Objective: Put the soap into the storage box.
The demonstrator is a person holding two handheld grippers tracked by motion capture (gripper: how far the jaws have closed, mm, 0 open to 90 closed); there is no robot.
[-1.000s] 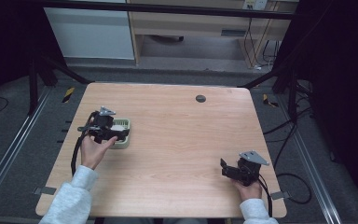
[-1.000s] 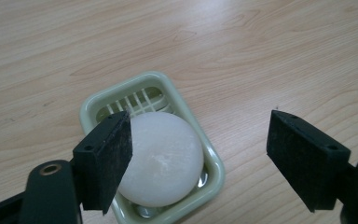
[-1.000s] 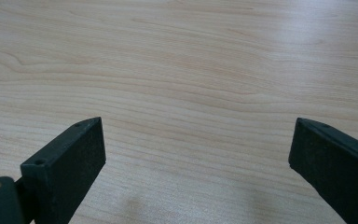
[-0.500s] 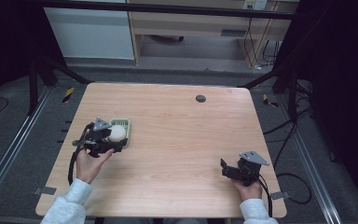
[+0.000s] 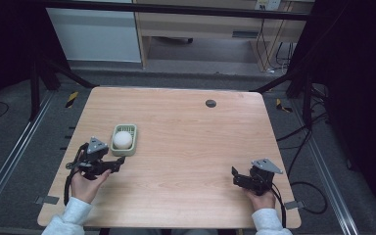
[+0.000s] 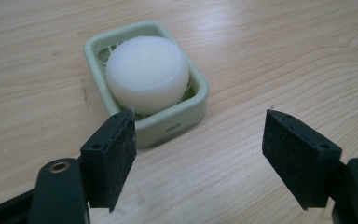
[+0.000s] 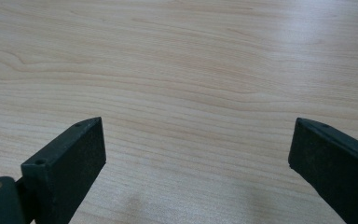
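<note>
Just beside the green soap dish point(image 6: 145, 114), left gripper point(image 6: 199, 140) spread wide and empty, white soap point(image 6: 147, 73) already sitting inside, placing looks pretty much done.

Light wood surface point(image 5: 186, 147) with a small dark round cap point(image 5: 210, 103) near its far edge, standing on grey floor point(image 5: 24, 161). White cabinet point(image 5: 93, 34) and wooden desk point(image 5: 200, 24) behind. Cables point(image 5: 303, 142) trail right; both sides dark.

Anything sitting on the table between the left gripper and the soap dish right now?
Nothing. In the left gripper view, bare wood lies between the open left gripper and the green soap dish holding the white soap.
</note>
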